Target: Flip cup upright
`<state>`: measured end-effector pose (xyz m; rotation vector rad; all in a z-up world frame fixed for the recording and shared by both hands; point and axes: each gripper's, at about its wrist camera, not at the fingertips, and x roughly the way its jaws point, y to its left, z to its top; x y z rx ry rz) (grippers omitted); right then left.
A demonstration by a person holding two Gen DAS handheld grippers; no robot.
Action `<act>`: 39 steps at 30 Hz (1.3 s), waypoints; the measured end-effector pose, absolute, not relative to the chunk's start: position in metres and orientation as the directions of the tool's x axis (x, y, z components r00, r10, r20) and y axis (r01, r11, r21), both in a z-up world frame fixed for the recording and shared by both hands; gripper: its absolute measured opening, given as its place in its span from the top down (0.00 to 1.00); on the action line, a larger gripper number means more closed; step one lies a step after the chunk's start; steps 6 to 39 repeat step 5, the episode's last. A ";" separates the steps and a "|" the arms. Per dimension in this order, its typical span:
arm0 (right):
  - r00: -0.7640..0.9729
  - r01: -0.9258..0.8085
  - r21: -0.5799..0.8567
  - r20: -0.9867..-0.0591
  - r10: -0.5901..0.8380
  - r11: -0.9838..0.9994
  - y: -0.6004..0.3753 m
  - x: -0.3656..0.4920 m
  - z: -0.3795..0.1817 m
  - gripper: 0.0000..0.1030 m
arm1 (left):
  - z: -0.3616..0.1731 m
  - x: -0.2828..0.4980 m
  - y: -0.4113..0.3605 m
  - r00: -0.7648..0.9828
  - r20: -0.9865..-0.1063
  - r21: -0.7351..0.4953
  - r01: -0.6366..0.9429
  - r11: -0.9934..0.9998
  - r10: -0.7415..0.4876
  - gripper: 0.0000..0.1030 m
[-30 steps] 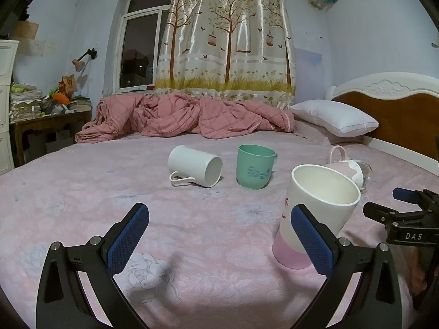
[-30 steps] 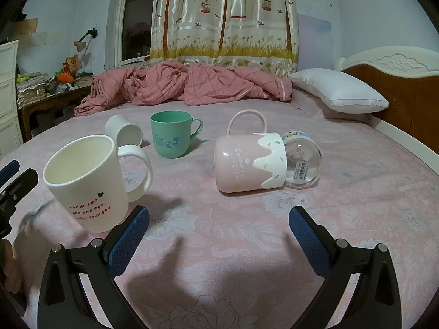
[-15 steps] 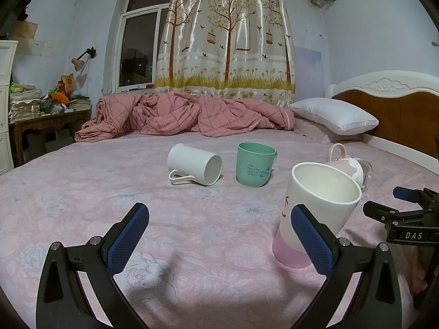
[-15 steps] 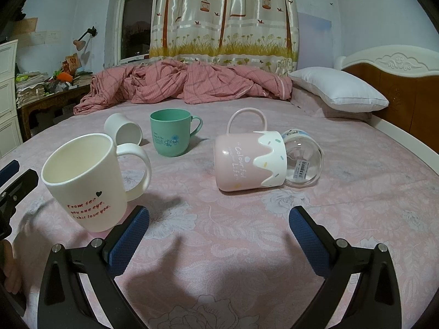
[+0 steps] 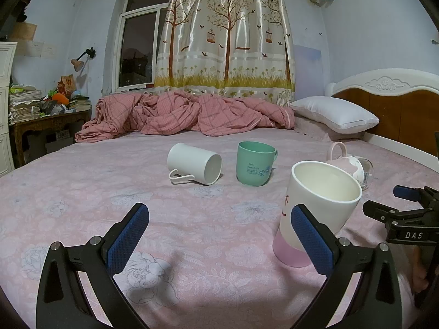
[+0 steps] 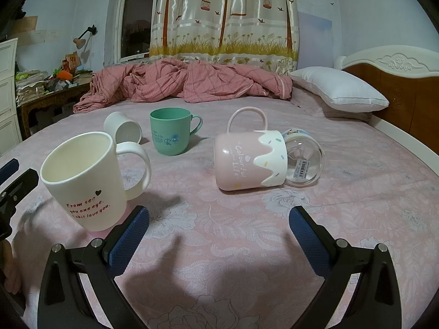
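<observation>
Left gripper (image 5: 219, 233) at bottom of left-wrist frame, jaws spread wide, holding nothing, blue pads (image 5: 127, 237) over pink floral bedsheet (image 5: 192, 246). Right gripper (image 6: 219, 233) at bottom of right-wrist frame, likewise wide apart and empty.

Cream mug with pink base (image 5: 315, 208) lower right of left-wrist frame, upright though leaning a bit, partly behind the right pad; same mug lower left of right-wrist frame (image 6: 87, 181), red lettering and small heart on side, handle toward frame centre, just beside the left pad, contact unclear.

White mug (image 5: 194, 164) lying on its side at centre of left-wrist frame, open mouth toward camera, handle down on sheet; small in upper-left-centre of right-wrist frame (image 6: 123, 128). Green mug (image 5: 255, 163) upright just right of it, near but apart.

Pink mug with white drip rim (image 6: 249, 159) on its side at centre right of right-wrist frame, handle up, mouth to the right against a clear glass jar (image 6: 304, 161) with barcode label, also lying down.

Rumpled pink quilt (image 5: 181, 115) across mid-frame behind mugs, white pillow (image 5: 334, 113) at right, tree-print curtain (image 5: 225, 33) top centre.
</observation>
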<state>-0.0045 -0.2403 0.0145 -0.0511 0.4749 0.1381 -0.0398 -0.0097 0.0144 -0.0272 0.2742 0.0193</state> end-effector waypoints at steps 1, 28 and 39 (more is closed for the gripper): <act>0.880 -0.144 -0.017 -0.459 0.120 0.989 -0.240 -0.005 0.015 0.00 | 0.014 -0.040 -0.010 0.963 -0.270 -0.023 -0.023 0.999 0.016 0.00; 0.880 -0.144 -0.018 -0.460 0.120 0.989 -0.240 -0.005 0.015 0.00 | 0.015 -0.039 -0.009 0.962 -0.272 -0.022 -0.023 0.999 0.016 0.00; 0.880 -0.144 -0.018 -0.460 0.120 0.989 -0.240 -0.005 0.015 0.00 | 0.015 -0.039 -0.009 0.962 -0.272 -0.022 -0.023 0.999 0.016 0.00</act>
